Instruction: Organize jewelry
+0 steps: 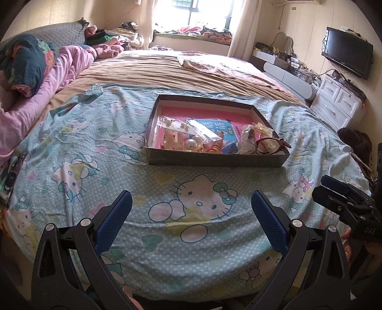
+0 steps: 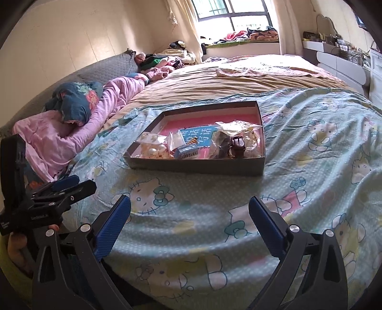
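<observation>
A shallow grey cardboard box [image 1: 214,160] with a pink floor lies on the Hello Kitty sheet [image 1: 167,238]. It holds several bagged jewelry pieces: pearl items [image 1: 191,143], an orange spiral hair tie [image 1: 218,144], a dark red bangle [image 1: 272,144] and a blue card [image 1: 214,126]. The box also shows in the right wrist view [image 2: 198,167], with a brown watch [image 2: 238,144] inside. My left gripper [image 1: 191,214] is open and empty, short of the box. My right gripper [image 2: 189,213] is open and empty, also short of the box. Each gripper shows at the edge of the other's view.
Pink and blue bedding [image 1: 35,78] is piled along the left of the bed. A tan blanket [image 1: 167,71] covers the far half. White drawers [image 1: 339,105] and a wall TV [image 1: 346,52] stand to the right. A window [image 1: 191,12] is at the back.
</observation>
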